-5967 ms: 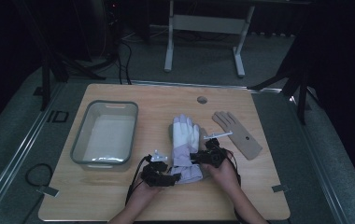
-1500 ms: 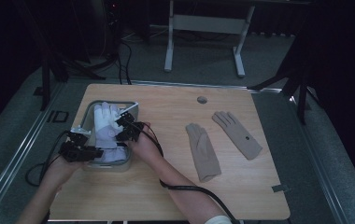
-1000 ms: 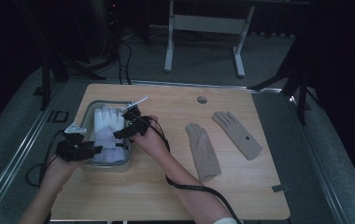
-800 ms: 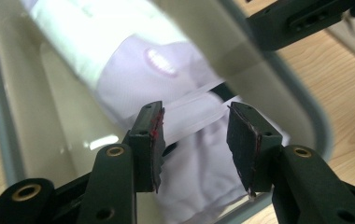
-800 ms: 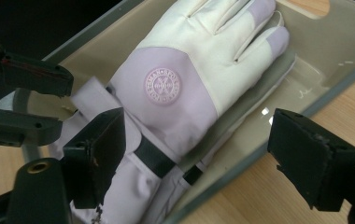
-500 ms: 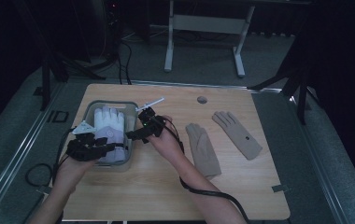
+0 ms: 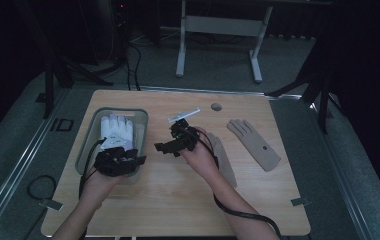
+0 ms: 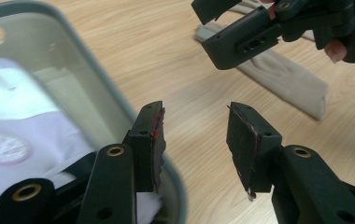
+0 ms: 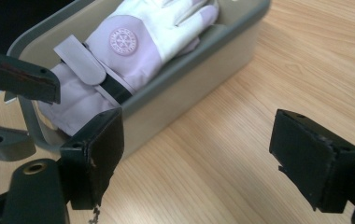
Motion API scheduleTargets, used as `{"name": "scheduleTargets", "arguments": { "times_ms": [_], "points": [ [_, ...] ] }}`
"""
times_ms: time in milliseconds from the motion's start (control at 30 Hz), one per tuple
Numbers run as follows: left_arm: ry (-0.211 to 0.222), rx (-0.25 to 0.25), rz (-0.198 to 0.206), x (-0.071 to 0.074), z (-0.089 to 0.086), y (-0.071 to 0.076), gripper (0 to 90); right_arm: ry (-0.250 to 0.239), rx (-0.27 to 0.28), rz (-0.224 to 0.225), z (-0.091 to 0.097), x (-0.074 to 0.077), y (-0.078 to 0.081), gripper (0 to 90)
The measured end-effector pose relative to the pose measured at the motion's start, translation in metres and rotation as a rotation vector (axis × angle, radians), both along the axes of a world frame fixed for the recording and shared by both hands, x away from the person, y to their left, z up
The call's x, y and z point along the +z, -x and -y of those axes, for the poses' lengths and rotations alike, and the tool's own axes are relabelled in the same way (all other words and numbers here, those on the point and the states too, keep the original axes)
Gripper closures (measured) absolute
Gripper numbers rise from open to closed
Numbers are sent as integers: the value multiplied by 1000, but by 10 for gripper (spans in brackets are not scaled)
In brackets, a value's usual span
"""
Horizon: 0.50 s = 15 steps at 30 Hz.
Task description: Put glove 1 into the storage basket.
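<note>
A white and lilac glove (image 7: 117,129) lies inside the grey bin (image 7: 143,131) at the table's left. In the right gripper view the glove (image 9: 138,42) shows its round badge and strap. My left gripper (image 7: 139,160) hovers at the bin's near right corner. Its jaws stand open (image 8: 194,135) with nothing between them, beside the bin's rim (image 8: 119,105). My right gripper (image 7: 159,148) hangs over bare wood just right of the bin. It has just been opening and now gapes wide (image 9: 196,154) with nothing in it, facing the bin's wall (image 9: 199,79).
Two beige gloves lie on the wooden table (image 7: 178,200): one (image 7: 255,145) flat at the right, the other (image 7: 225,165) partly under the right hand, also in the left gripper view (image 8: 283,79). A small round grommet (image 7: 216,106) sits near the far edge.
The white glove, on the table six seconds ago, now lies in the bin. Over the last second both grippers drew back from the bin toward the right.
</note>
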<state>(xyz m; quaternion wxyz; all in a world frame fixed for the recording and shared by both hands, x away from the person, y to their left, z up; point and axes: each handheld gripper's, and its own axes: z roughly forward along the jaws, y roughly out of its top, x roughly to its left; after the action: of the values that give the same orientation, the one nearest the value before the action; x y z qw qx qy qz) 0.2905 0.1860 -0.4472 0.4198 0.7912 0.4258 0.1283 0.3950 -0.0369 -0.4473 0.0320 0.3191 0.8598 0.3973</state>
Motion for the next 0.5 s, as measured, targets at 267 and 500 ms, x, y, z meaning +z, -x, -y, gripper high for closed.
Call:
{"name": "scheduleTargets", "arguments": {
  "times_ms": [267,500],
  "points": [
    [18,-70,17,-7,27,3,533,-3,-20,0,29,-5,7,177],
    [23,-121,35,-14,48,7,371,-9,-18,13,53,-9,17,168]
  ]
}}
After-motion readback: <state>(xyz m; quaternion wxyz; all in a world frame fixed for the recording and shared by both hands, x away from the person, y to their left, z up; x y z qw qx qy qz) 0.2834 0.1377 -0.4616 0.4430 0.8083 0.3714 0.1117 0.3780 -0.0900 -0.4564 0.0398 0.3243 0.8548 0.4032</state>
